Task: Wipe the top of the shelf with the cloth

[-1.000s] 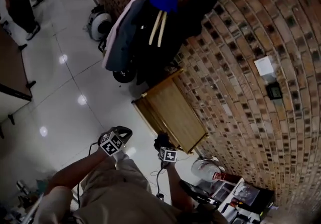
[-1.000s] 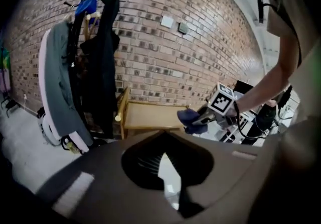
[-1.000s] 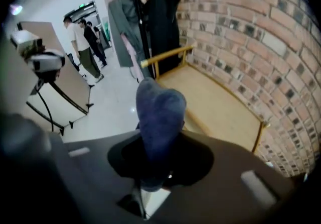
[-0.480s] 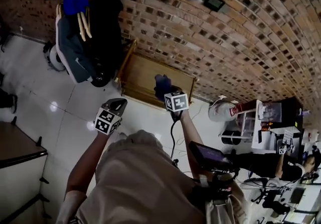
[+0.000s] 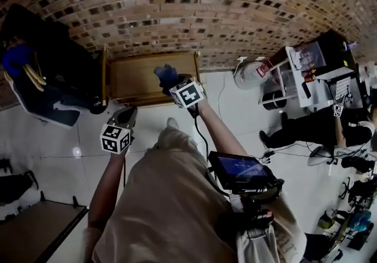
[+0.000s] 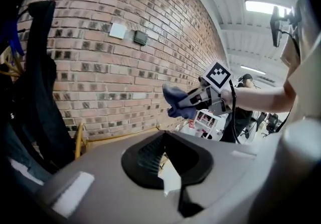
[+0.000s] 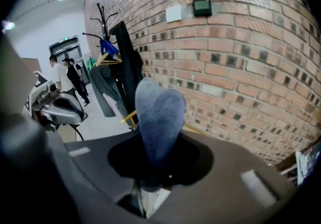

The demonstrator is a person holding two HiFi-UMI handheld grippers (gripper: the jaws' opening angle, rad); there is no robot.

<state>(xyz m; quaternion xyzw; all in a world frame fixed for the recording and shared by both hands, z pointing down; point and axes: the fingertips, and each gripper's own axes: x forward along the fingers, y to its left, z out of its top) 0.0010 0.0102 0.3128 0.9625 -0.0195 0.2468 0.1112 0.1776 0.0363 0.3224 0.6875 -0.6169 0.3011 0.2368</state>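
While the cloth hangs over the shelf, lower it flat.

Your right gripper (image 5: 174, 82) is clamped on the blue cloth (image 5: 166, 73), whose loose fold stands up out of the jaws. It sits above the wooden shelf (image 5: 138, 79) by the brick wall (image 5: 206, 14) and looks clear of the wood. Your left gripper (image 5: 125, 118) hangs nearer you, its jaws seemingly drawn together on nothing. Tip the right gripper so the fold meets the top before the jaw tips do. Start at one end and stroke along the length in overlapping passes with light, even pressure.
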